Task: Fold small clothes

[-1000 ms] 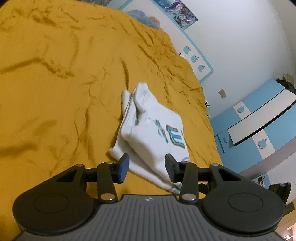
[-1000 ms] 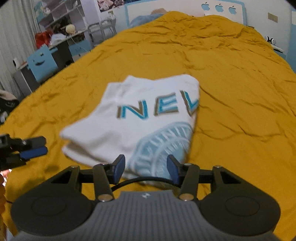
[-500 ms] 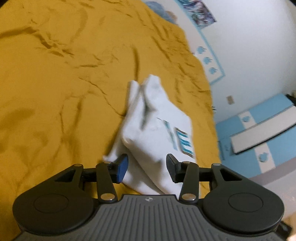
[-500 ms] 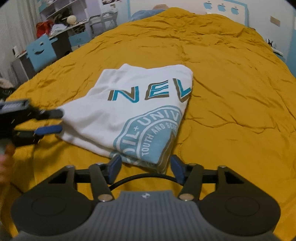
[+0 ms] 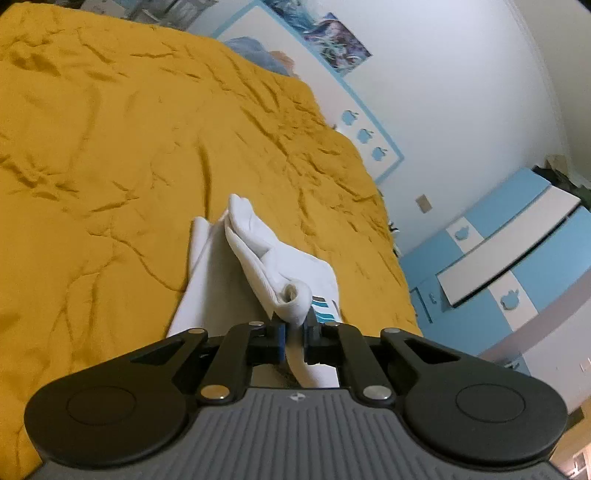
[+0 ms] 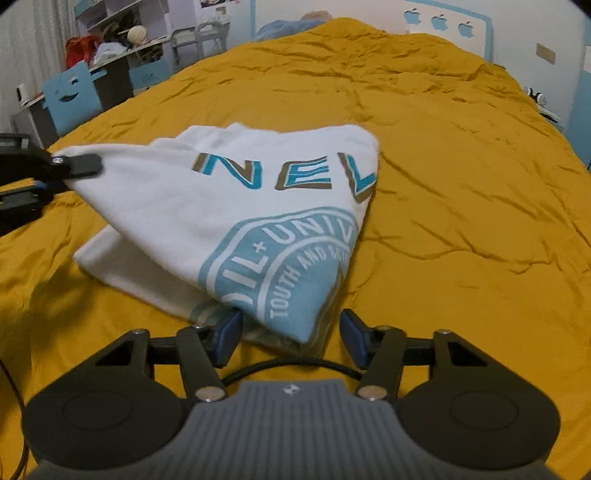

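Observation:
A white T-shirt (image 6: 192, 206) with teal lettering and a round teal print lies folded on a yellow bedspread (image 6: 443, 184). My left gripper (image 5: 294, 334) is shut on a rolled edge of the T-shirt (image 5: 258, 240). In the right wrist view the left gripper (image 6: 74, 173) holds the shirt's left corner lifted off the bed. My right gripper (image 6: 290, 334) sits low at the shirt's near corner. Its jaws are closing with the printed corner between them, and a gap shows on both sides.
A blue chair (image 6: 70, 96) and a cluttered desk stand past the bed's far left. A headboard panel with apple shapes (image 6: 439, 22) is at the back. Blue and white cabinets (image 5: 517, 258) line the wall to the right. A black cable (image 6: 288, 363) loops under my right gripper.
My left gripper moved onto the shirt's edge, shut on it and raised that corner. My right gripper sank toward the near corner, and its jaws widened, then narrowed.

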